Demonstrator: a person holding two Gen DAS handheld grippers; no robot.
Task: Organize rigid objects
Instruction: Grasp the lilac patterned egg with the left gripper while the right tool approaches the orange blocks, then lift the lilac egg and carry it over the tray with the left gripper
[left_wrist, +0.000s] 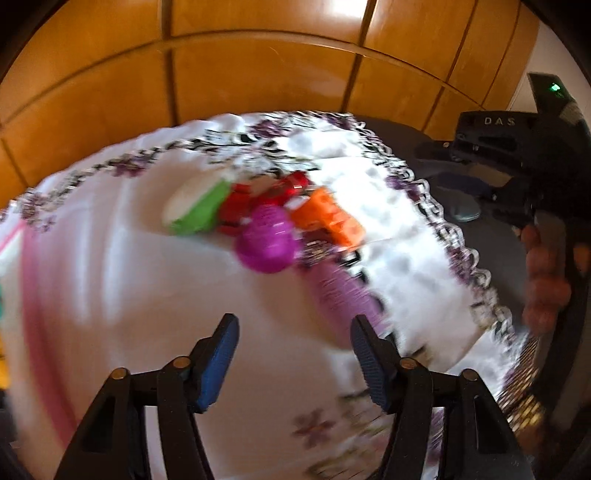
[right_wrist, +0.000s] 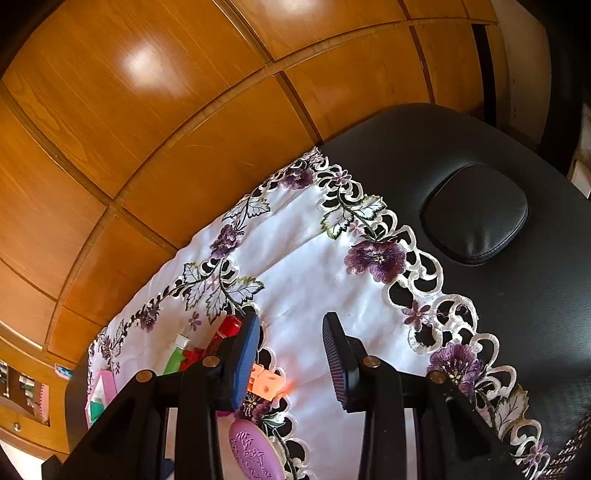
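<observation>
— Surface?
— White embroidered tablecloth (right_wrist: 306, 280), purple flowers and cutwork edge, spread over a black padded table (right_wrist: 461, 155). Glossy wooden panelling (right_wrist: 147, 129) behind.
— Toys?
— Clustered mid-cloth, blurred: green-and-white piece (left_wrist: 195, 210), red pieces (left_wrist: 266, 195), magenta ball (left_wrist: 267, 243), orange block (left_wrist: 328, 218), touching or just beside one another. Purple oval piece (right_wrist: 255, 450) nearer.
— Left hand-held gripper (left_wrist: 291, 365)?
— Jaws apart, nothing between, above bare cloth.
— Right hand-held gripper (right_wrist: 291, 362)?
— Jaws parted too, empty — over cloth beside the orange block.
</observation>
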